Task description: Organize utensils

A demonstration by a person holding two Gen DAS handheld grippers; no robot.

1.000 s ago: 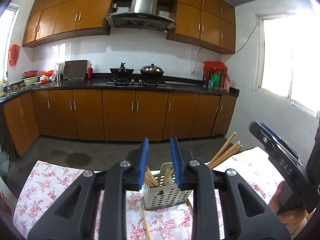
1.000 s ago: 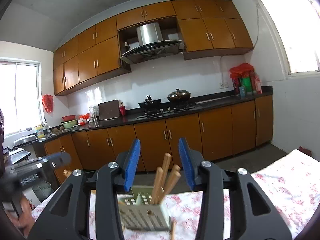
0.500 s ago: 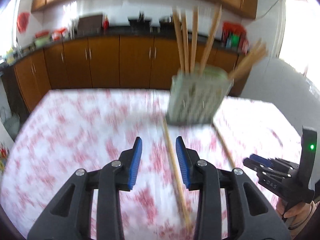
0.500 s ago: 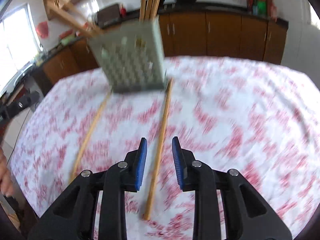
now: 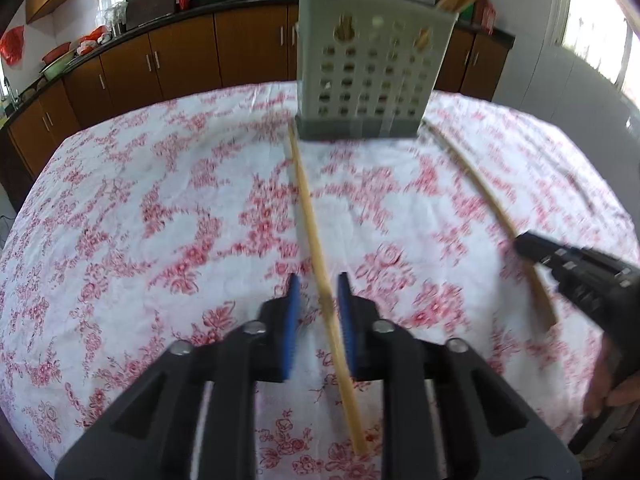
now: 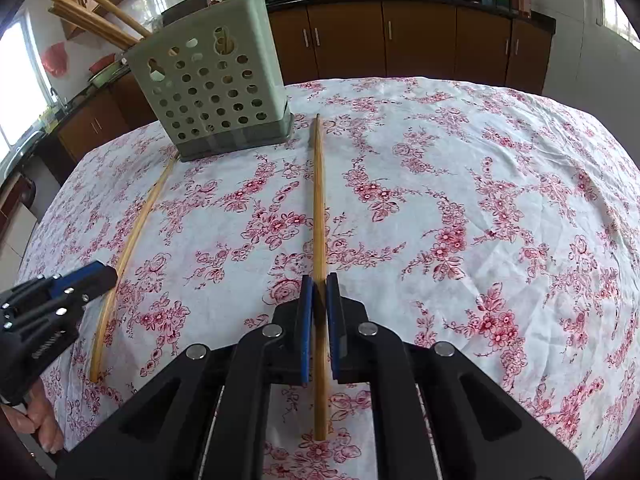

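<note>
Both tongs have dropped from the cabinets toward the table (image 5: 120,220). Left view: a pale bamboo chopstick (image 5: 316,240) is lying lengthwise from the perforated grey holder (image 5: 372,80), passing between the parted left tongs (image 5: 318,300), untouched; the right tongs (image 5: 580,276) are hovering beside it. Right view: the right tongs (image 6: 319,292) are nearly pinching a darker chopstick (image 6: 319,200) running from the holder (image 6: 212,92); contact is unclear.
</note>
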